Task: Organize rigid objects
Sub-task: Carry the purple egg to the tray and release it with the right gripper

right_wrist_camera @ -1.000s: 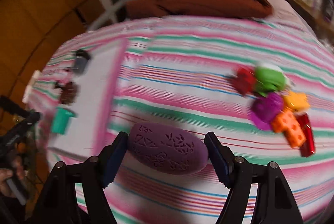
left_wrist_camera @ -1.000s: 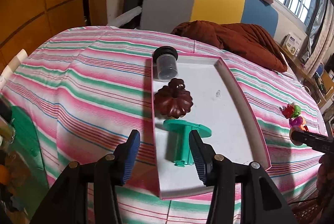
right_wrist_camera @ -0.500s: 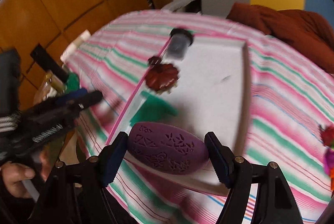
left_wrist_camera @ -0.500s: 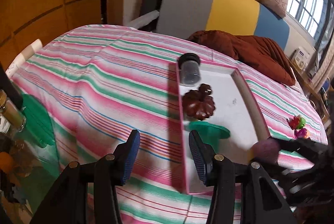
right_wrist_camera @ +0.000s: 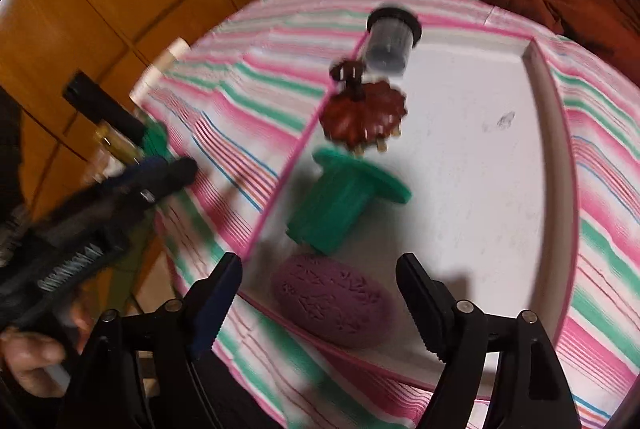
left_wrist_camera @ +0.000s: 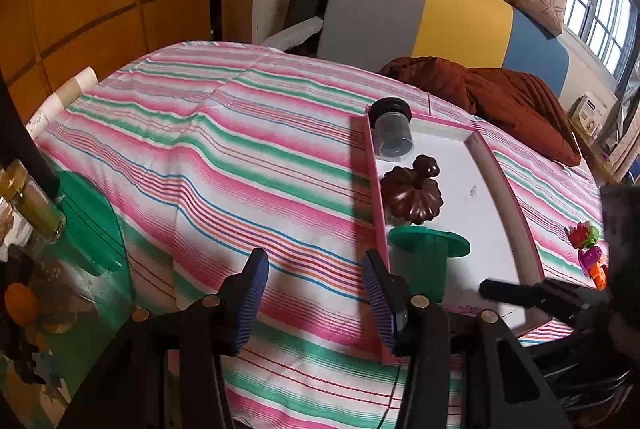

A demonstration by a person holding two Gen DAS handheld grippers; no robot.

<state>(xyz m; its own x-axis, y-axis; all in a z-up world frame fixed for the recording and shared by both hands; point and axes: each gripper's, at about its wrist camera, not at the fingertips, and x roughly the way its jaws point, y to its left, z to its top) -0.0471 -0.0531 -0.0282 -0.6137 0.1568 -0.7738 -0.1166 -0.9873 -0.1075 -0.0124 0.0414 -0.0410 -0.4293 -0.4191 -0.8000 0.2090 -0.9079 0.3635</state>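
Observation:
A white tray with a pink rim (right_wrist_camera: 480, 149) (left_wrist_camera: 472, 165) lies on the striped bedspread. It holds a dark jar (right_wrist_camera: 390, 37) (left_wrist_camera: 392, 129), a brown pumpkin-shaped piece (right_wrist_camera: 360, 117) (left_wrist_camera: 412, 195) and a green flanged piece (right_wrist_camera: 344, 205) (left_wrist_camera: 428, 253). A purple patterned egg (right_wrist_camera: 334, 303) rests in the tray's near corner. My right gripper (right_wrist_camera: 320, 265) straddles it, jaws opening, pads clear of it on both sides. My left gripper (left_wrist_camera: 314, 261) hangs open and empty over the bedspread just left of the tray, and shows at the left edge (right_wrist_camera: 168, 169).
A pile of small coloured toys (left_wrist_camera: 586, 249) lies on the bedspread right of the tray. A brown blanket (left_wrist_camera: 500, 97) is bunched at the headboard. A green glass table with jars (left_wrist_camera: 88, 225) stands off the bed's left side.
My right gripper carried the purple egg from the bare bedspread over to the tray's near corner, and its jaws have widened off it. My left gripper drifted left, off the tray.

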